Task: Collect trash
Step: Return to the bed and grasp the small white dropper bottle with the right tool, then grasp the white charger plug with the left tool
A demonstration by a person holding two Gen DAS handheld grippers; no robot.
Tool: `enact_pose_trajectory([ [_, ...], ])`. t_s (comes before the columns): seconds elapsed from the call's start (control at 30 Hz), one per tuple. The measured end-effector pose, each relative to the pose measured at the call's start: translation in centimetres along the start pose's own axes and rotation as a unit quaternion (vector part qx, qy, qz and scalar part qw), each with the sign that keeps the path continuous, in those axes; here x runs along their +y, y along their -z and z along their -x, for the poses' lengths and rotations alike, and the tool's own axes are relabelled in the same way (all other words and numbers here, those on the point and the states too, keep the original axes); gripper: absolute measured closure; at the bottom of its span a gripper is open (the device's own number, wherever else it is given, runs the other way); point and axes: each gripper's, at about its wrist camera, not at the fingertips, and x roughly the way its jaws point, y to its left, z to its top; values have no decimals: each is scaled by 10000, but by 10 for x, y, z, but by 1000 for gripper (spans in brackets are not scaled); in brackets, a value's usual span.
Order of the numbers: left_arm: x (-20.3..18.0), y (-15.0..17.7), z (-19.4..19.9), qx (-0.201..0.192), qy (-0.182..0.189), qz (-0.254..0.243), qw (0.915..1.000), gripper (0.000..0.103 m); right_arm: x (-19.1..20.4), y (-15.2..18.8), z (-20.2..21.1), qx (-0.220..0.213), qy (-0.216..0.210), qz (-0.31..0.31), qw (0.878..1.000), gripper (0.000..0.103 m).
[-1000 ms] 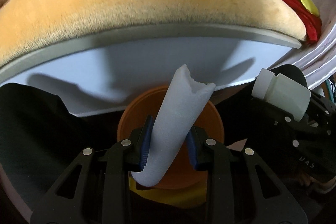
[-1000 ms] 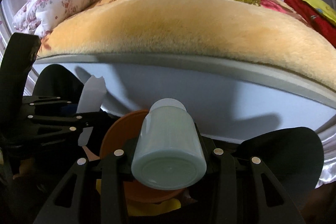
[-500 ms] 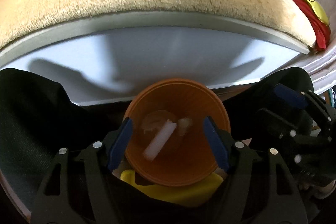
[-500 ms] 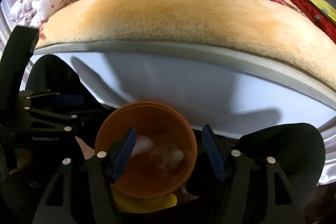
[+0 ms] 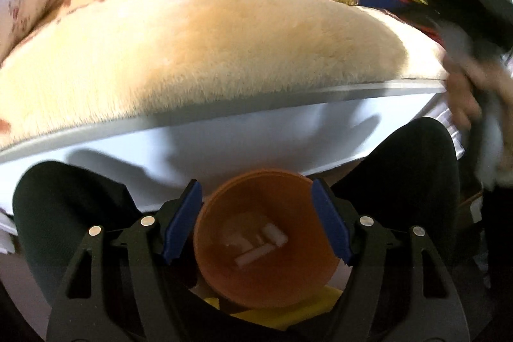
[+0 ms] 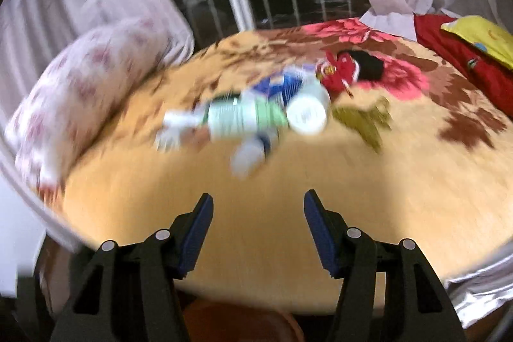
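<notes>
The right hand-held gripper [image 6: 258, 226] has swung up over the bed [image 6: 320, 181], empty, jaws lately narrowing yet apart.

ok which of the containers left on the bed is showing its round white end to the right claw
The white jar right of the green-labelled bottle; its flat circular end faces the camera, while the bottle lies sideways.

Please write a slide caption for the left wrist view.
Open left gripper hovers over the orange bin holding white scraps, beside the blanket-covered bed.
</notes>
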Motion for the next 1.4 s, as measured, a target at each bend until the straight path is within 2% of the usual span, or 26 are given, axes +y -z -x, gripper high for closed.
enact_pose_trajectory([
  [0.1, 1, -3, 5, -140, -160, -114, 9997, 34, 2, -15, -29, -109, 292, -260, 9992, 44],
  [0.23, 11, -7, 12, -346, -279, -181, 9988, 34, 5, -17, -70, 104, 650, -580, 9961, 44],
  [0.3, 16, -11, 15, -415, -296, -159, 9986, 34, 14, -15, -79, -40, 1029, -331, 9941, 63],
  [0.33, 18, -12, 15, -436, -292, -138, 9985, 34, 17, -12, -79, -88, 1149, -149, 9932, 79],
  [0.47, 34, -24, 22, -537, -209, 95, 9983, 34, 13, -8, -76, -193, 1074, 12, 9940, 80],
  [0.57, 47, -45, 25, -638, -223, 310, 9972, 34, 10, -7, -70, -206, 965, 203, 9949, 80],
  [0.67, 55, -80, 25, -825, -585, 367, 9942, 34, 5, -6, -64, -198, 841, 315, 9958, 80],
  [0.77, 62, -122, 11, -919, -782, 467, 9916, 34, -5, -3, -57, -203, 763, 321, 9964, 80],
  [0.9, 72, -169, -25, -738, -784, 756, 9913, 34, -21, 0, -51, -235, 705, 260, 9969, 80],
  [1.03, 76, -201, -53, -556, -848, 973, 9901, 34, -29, 6, -48, -295, 568, 302, 9975, 80],
  [1.17, 85, -219, -78, -376, -1278, 1142, 9845, 34, -28, 7, -50, -361, 557, 377, 9971, 80],
  [1.23, 93, -224, -92, -211, -1330, 1290, 9825, 34, -31, 8, -50, -374, 459, 314, 9978, 80],
  [1.4, 89, -236, -114, 10, -1754, 1046, 9789, 34, -28, 10, -51, -464, 542, 383, 9967, 80],
])
